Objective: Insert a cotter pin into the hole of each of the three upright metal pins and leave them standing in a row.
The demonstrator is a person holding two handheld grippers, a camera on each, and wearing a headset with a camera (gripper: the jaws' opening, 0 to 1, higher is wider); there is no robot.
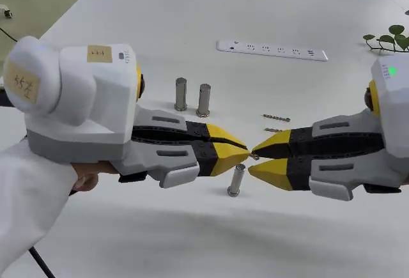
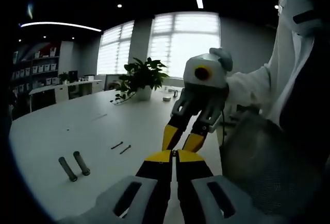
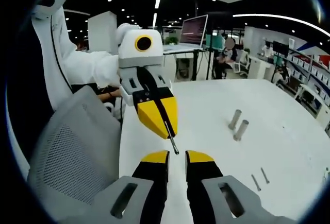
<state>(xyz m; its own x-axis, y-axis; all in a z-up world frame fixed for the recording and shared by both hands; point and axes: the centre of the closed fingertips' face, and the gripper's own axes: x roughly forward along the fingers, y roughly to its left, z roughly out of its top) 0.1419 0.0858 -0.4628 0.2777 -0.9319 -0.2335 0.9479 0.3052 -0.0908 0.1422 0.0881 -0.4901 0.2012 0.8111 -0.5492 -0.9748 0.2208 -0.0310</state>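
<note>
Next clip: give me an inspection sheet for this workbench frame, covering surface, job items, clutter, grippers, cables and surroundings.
Surface: white workbench top, no spills seen.
Job's things: two upright grey metal pins side by side; third grey metal pin apart, nearer the person; two loose thin cotter pins lying beyond the grippers.
Clutter: white power strip at the far side.
Grippers: left gripper shut on a held cotter pin; right gripper open, facing it tip to tip.
Cables: black cable by the white sleeve.
Surroundings: green plant, grey mesh chair.
</note>
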